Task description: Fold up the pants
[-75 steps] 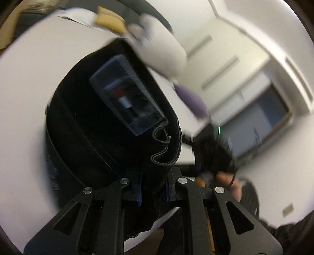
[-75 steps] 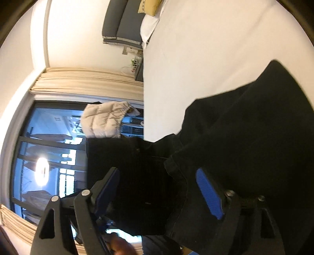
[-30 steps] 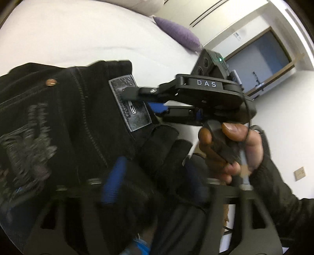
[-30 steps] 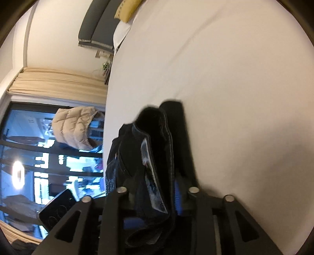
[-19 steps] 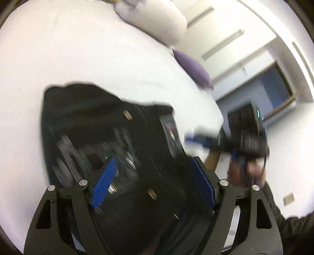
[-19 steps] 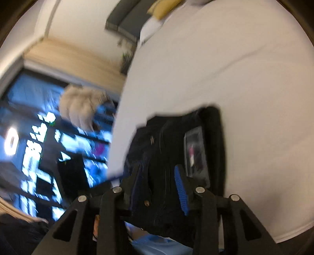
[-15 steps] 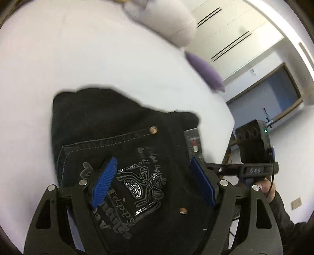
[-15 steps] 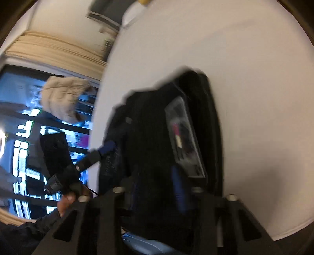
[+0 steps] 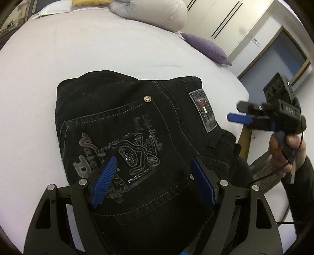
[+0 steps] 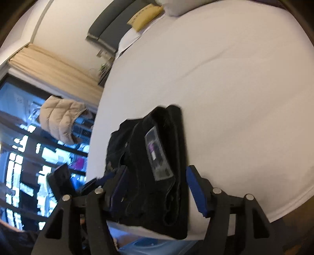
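The black pants (image 9: 127,121) lie folded into a compact bundle on the white bed (image 9: 49,49), back pocket with grey embroidery facing up and a waistband label (image 9: 204,109) at the right. My left gripper (image 9: 153,180) is open and empty, hovering just above the bundle's near part. The right gripper shows in the left wrist view (image 9: 241,117), off the bed's right edge, apart from the pants. In the right wrist view the pants (image 10: 157,157) lie at the bed's near edge, and my right gripper (image 10: 157,188) is open and empty in front of them.
A grey-white rolled pillow (image 9: 153,11), a purple cushion (image 9: 206,48) and a yellow pillow (image 9: 90,2) lie at the bed's far end. A beige jacket (image 10: 60,119) hangs by the dark window. The white sheet (image 10: 235,78) stretches beyond the pants.
Both grippers have let go of the pants and pulled back. The folded bundle now rests on the bed. The right gripper moved off to the bed's side.
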